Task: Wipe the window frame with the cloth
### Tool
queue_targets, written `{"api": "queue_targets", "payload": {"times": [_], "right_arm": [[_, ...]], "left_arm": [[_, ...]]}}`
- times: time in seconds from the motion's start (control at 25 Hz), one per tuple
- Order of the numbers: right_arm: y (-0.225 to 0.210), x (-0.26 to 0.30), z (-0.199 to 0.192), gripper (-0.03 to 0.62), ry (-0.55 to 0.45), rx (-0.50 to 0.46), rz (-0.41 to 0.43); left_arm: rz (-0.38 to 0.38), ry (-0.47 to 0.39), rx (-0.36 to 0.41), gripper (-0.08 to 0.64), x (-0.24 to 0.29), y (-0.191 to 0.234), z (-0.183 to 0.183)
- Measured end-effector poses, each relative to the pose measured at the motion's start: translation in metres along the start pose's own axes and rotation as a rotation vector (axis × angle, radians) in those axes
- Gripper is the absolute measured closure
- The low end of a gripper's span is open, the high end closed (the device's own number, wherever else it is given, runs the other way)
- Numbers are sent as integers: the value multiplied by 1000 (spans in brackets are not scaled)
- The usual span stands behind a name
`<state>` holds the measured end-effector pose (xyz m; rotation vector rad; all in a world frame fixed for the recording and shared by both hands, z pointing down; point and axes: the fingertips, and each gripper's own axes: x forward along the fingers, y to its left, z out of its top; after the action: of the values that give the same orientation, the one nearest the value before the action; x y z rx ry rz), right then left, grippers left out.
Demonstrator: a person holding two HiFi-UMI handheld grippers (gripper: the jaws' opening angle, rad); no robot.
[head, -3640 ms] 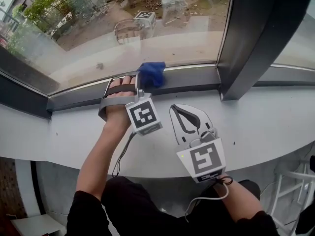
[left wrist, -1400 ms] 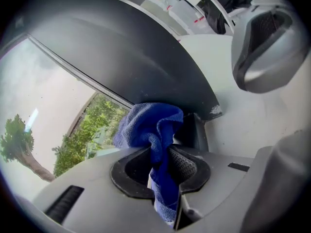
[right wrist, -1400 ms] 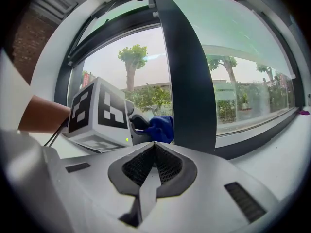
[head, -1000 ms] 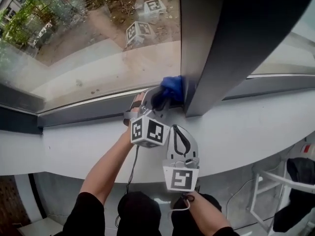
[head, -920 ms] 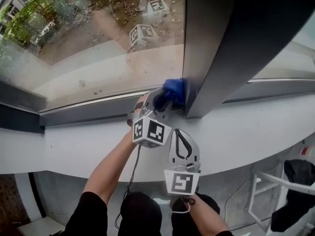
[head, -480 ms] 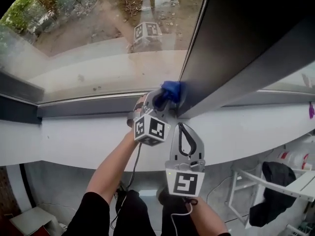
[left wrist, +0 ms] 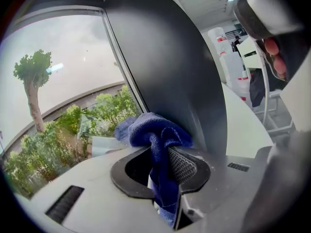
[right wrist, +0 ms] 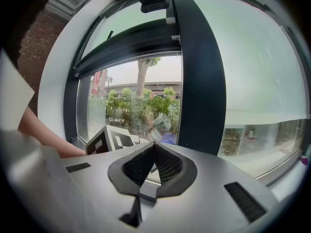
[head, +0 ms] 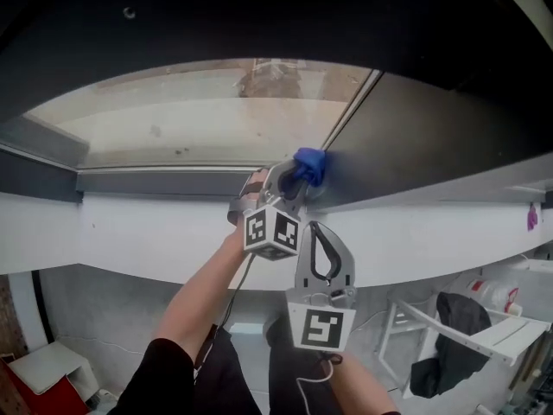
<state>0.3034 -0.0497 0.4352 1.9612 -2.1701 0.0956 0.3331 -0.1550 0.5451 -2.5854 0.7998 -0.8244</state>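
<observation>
A blue cloth is pinched in my left gripper, which is shut on it. The cloth presses against the base of the dark upright window post, where it meets the lower frame rail. My right gripper hangs shut and empty below the left one, over the white sill. In the right gripper view the post stands straight ahead and a bit of blue cloth shows by it.
Glass panes lie left and right of the post. Below the sill there is a white stool or rack with dark fabric at the right and a white and red box at the lower left.
My left gripper has carried the cloth rightward along the lower rail to the post. The head view has tilted, so the window now sits higher and the floor shows.
</observation>
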Motion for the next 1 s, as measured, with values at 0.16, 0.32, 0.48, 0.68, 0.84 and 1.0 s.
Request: {"api": "queue_targets", "payload": {"times": [0.16, 0.32, 0.48, 0.68, 0.84, 1.0], "right_arm": [[-4, -9, 22, 586, 19, 9, 5], [-11, -18, 35, 586, 41, 14, 9], [-15, -23, 44, 586, 45, 10, 7], [-16, -29, 61, 586, 30, 26, 4], [-15, -34, 74, 586, -3, 19, -3], [-14, -38, 87, 586, -20, 21, -15]], "left_arm": [[9, 18, -27, 482, -7, 6, 13], [21, 25, -50, 482, -11, 12, 25], [28, 6, -79, 482, -20, 21, 43], [53, -12, -106, 482, -32, 33, 60], [81, -47, -101, 482, -41, 42, 77], [92, -74, -108, 482, -49, 50, 88]]}}
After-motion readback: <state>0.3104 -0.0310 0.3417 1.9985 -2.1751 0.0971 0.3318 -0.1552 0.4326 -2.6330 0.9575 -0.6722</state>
